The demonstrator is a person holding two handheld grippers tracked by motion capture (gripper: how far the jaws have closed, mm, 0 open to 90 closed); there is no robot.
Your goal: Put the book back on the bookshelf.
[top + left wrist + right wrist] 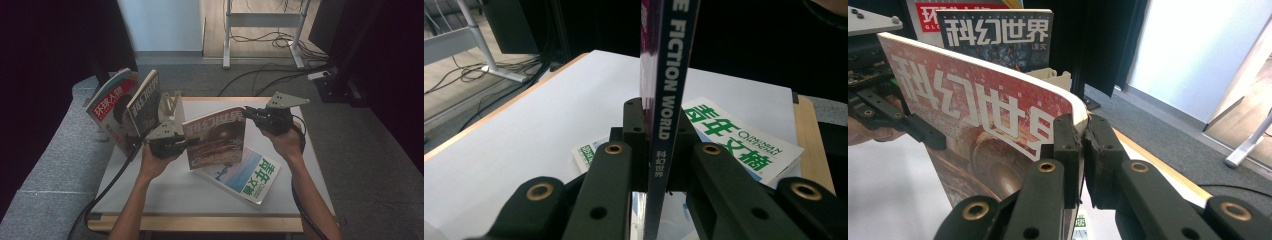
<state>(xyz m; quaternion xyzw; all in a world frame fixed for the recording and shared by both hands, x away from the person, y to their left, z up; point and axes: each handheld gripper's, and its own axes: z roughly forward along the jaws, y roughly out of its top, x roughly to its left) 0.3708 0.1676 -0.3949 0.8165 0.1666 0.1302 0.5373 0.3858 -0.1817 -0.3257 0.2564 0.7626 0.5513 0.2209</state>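
Observation:
A red-brown science fiction magazine (215, 137) stands upright over the white table (165, 192), held from both sides. My left gripper (187, 142) is shut on its left edge; in the left gripper view the jaws (656, 130) clamp the blue spine (670, 75). My right gripper (246, 114) is shut on the top right corner, where the cover (978, 115) bends between the pads (1080, 140). The left gripper (930, 140) shows at the cover's far edge in the right gripper view. A second magazine with green characters (250, 175) lies flat beneath.
A white rack (170, 107) at the table's back left holds two upright magazines, one red-titled (112, 105) and one dark (145, 102). A grey padded surface (55, 150) borders the table's left. Desk legs (227, 35) and cables (280, 75) lie on the floor beyond.

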